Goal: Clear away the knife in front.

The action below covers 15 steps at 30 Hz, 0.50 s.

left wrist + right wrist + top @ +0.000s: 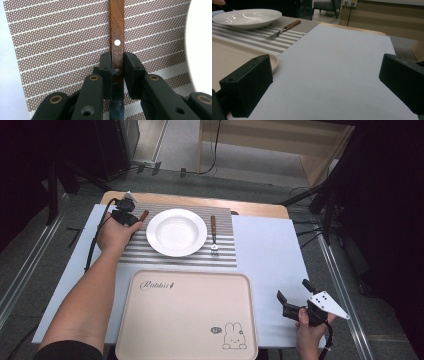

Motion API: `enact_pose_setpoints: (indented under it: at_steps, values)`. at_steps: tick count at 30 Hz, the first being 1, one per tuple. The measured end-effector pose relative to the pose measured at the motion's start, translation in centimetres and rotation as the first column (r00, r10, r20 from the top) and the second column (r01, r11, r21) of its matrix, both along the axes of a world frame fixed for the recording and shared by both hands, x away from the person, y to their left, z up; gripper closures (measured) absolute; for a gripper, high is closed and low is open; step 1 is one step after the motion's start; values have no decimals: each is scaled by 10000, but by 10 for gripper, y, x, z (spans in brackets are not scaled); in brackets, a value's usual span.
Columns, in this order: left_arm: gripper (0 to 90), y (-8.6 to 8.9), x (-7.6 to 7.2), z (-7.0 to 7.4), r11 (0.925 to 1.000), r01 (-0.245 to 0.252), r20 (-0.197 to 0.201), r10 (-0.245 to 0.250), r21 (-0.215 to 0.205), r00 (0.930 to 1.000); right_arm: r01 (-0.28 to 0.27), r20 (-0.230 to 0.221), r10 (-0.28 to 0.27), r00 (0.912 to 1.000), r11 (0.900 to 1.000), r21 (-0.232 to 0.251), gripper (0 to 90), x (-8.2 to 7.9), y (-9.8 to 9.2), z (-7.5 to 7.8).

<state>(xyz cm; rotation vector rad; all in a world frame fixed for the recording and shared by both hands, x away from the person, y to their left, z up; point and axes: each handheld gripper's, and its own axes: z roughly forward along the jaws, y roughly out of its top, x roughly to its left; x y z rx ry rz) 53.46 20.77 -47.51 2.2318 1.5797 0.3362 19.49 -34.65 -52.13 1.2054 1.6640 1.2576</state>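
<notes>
Near me lay the bare tray (187, 315); my left gripper (117, 66) clamped the knife (117, 37), right gripper (292, 302) wide, fork (213, 232) and plate (176, 232) untouched.

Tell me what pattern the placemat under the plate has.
The placemat is brown woven mesh with thin white stripes, clearest in the left gripper view.

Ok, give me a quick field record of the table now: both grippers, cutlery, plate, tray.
left gripper: shut on wooden-handled knife, left of plate
right gripper: open, holding nothing, over the white table sheet right of tray
round white plate: empty, on striped brown placemat
wooden-handled fork: lying on placemat, right of plate
beige rabbit-print tray: empty, near side of placemat
</notes>
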Motion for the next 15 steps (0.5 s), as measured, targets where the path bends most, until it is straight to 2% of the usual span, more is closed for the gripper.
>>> enact_pose_setpoints:
  at_steps: [4, 9, 15]
  values:
    - [755, -1, -1, 0, 9999, 35, 71, -36, 130, 10000, -13, 3, 13, 10000, 10000, 4, 0, 0, 0, 0]
    - [754, 2, 0, 0, 9999, -24, -30, 24, -116, 10000, -18, 0, 18, 10000, 10000, 2, 0, 0, 0, 0]
    - [754, 1, 0, 0, 10000, -8, -9, 8, -38, 10000, -52, 33, 52, 10000, 10000, -31, 0, 0, 0, 0]
